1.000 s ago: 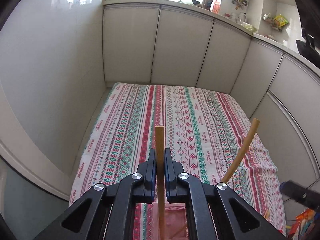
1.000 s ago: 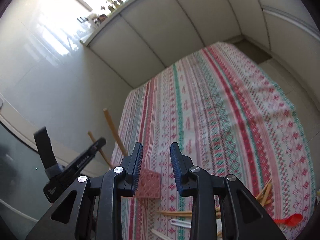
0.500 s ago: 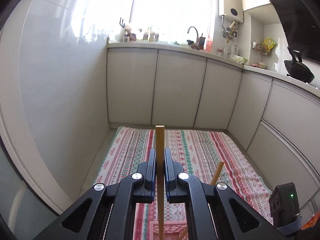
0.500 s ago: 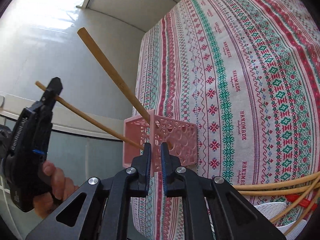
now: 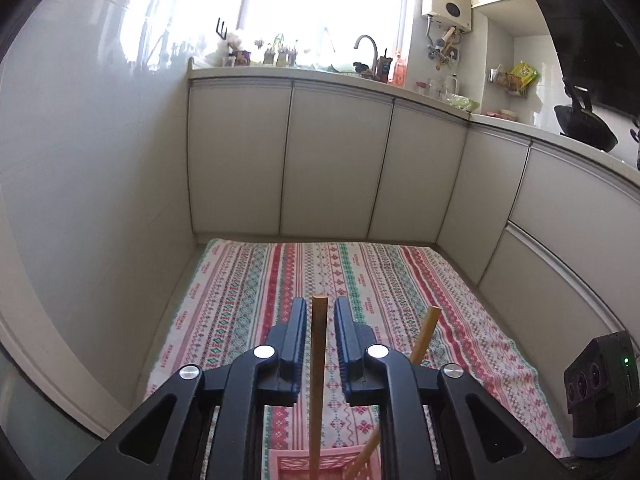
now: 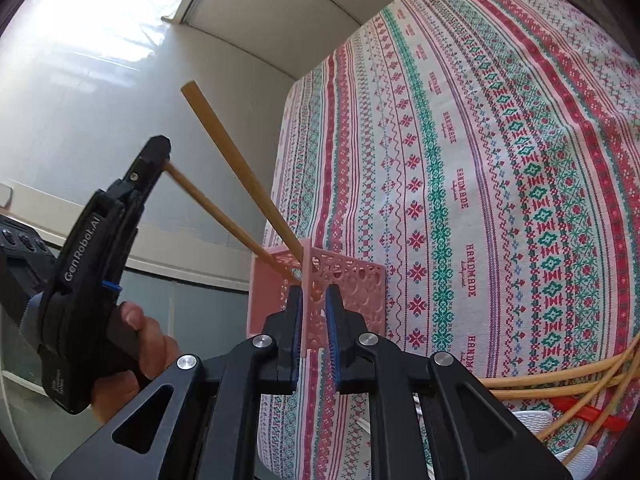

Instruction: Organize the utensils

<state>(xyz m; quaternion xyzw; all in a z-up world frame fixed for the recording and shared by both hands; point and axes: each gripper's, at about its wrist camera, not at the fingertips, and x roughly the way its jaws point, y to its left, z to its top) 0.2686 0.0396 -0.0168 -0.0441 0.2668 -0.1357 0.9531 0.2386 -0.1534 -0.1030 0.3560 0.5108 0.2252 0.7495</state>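
A pink lattice basket (image 6: 352, 292) stands on the striped cloth (image 6: 480, 160) with two wooden chopsticks leaning out of it. The longer chopstick (image 6: 240, 168) rests free. The other chopstick (image 6: 216, 204) reaches up between the tips of my left gripper (image 6: 158, 156). In the left wrist view that chopstick (image 5: 319, 360) stands between the jaws of my left gripper (image 5: 320, 320), which are opening, with a gap on each side. The second chopstick (image 5: 424, 336) leans to the right. My right gripper (image 6: 313, 312) straddles the basket's near corner, its jaws opening slightly.
Several loose chopsticks (image 6: 540, 384), a red spoon (image 6: 588, 416) and white spoons (image 6: 532, 420) lie on the cloth at the lower right. A hand (image 6: 148, 344) holds the left gripper. White cabinets (image 5: 336, 160) and a wall surround the cloth.
The left jaws, shut on the chopstick before, have parted from it. The right gripper dropped to the basket, closed on its corner, and now stands a little wider.
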